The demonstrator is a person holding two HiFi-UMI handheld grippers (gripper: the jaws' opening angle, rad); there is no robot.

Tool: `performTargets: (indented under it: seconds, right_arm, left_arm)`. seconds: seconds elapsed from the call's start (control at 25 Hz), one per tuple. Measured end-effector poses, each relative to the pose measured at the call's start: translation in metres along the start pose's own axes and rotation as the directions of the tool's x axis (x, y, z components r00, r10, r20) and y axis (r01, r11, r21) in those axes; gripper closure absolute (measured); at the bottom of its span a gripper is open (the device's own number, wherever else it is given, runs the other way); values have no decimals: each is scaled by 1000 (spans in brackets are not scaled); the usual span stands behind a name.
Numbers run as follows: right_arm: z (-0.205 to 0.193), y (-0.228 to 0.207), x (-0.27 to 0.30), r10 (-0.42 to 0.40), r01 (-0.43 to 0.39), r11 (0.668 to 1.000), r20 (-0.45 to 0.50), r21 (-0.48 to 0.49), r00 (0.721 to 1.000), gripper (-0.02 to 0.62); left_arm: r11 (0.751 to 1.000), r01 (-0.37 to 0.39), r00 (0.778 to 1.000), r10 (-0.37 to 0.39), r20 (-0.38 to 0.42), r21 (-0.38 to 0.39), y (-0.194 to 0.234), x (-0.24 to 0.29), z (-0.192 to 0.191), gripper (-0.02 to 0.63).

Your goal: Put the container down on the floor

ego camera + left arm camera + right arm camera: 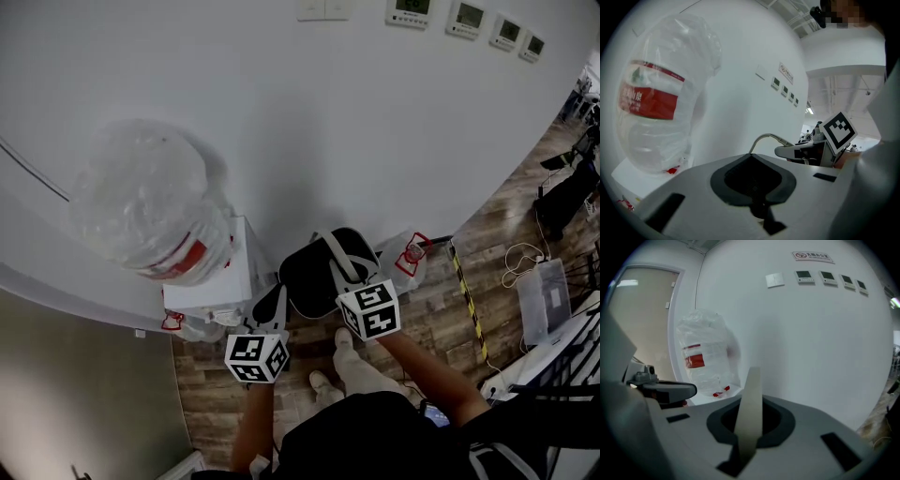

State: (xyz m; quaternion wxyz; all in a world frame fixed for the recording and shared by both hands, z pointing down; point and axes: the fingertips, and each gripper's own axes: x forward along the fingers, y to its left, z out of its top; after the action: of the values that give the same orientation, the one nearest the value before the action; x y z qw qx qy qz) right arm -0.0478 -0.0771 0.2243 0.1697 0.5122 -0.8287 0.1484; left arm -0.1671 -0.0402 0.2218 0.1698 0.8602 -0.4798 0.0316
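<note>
Right gripper [349, 281]: your jaws pinch the pale handle [749, 413] of the black container [305, 277]. Left gripper [270, 307]: jaws clamp its near-left edge. Wrapped water bottle [150, 202], left.

water jug [150, 202] on dispenser [230, 272] | wall thermostats [469, 16] | wood floor [506, 225] | striped tape [468, 300]

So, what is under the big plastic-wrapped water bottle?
A white stand carries the bottle. The bottle's own bulk covers most of the stand's top, so how its neck sits in the stand cannot be seen.
</note>
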Motion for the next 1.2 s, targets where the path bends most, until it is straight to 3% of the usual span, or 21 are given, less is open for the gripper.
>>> performTargets:
  seconds: [0.4, 0.92, 1.2]
  right_arm:
    - [-34, -32, 25, 3, -2, 1000, -76, 16, 997, 563]
    - [-95, -71, 98, -8, 20, 997, -176, 68, 984, 563]
    - [-118, -78, 116, 9, 13, 993, -181, 120, 984, 563]
  left_arm:
    - [999, -22, 1000, 22, -16, -33, 5, 45, -30, 589]
    - [994, -87, 990, 79, -118, -62, 49, 95, -94, 589]
    - [993, -92, 984, 80, -159, -72, 60, 110, -123, 589]
